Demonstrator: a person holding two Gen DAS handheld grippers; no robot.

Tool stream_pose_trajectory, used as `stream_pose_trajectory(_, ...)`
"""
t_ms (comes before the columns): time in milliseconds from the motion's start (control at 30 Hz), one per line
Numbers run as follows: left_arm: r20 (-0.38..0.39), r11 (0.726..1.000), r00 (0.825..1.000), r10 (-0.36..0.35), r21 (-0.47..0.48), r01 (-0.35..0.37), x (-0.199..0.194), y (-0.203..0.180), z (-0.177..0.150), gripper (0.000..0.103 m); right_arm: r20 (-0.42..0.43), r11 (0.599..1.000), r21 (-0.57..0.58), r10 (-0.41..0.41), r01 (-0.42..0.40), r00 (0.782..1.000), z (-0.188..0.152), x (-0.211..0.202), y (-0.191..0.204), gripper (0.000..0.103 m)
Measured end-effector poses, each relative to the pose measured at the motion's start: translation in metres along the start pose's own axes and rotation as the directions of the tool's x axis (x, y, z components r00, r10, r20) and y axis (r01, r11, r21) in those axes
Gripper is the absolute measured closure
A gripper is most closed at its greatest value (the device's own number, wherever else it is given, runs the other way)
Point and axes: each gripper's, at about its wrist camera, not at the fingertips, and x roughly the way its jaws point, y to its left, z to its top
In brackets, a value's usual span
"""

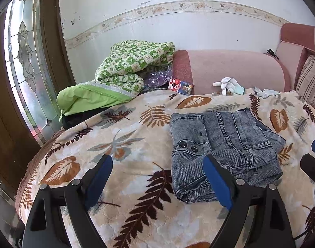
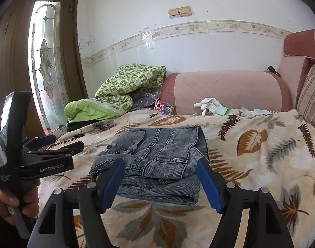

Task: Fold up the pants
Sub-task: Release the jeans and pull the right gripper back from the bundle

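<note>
Grey-blue denim pants (image 1: 225,144) lie folded into a compact stack on the leaf-patterned blanket (image 1: 126,144); two black buttons show at the waistband. They also show in the right wrist view (image 2: 155,161). My left gripper (image 1: 157,177) is open and empty, above the blanket just left of and in front of the pants. My right gripper (image 2: 160,184) is open and empty, its blue pads (image 2: 112,186) held just in front of the stack's near edge. The left gripper also shows at the left of the right wrist view (image 2: 60,142).
A green checked quilt (image 1: 124,70) is piled at the back left. A pink sofa bolster (image 1: 229,70), white gloves (image 1: 229,85), a small printed box (image 1: 181,85) and a striped cushion (image 1: 310,80) line the back. A glass-paned door (image 1: 23,62) is at the left.
</note>
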Motion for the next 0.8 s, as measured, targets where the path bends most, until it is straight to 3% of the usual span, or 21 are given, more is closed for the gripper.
stream_pose_trajectory(500,-0.057,1.0,0.998,0.001,0.02,0.0,0.018,-0.003,-0.006,0.013,-0.057,0.992,0.126,-0.007,0.015,0.998,-0.001,0.014,-0.032,0.028)
stream_pose_trajectory(800,-0.026,1.0,1.0,-0.008,0.025,0.008,0.01,-0.006,-0.007,0.013,-0.067,0.992,0.128,-0.013,0.022,0.998,-0.001,0.013,-0.034,0.028)
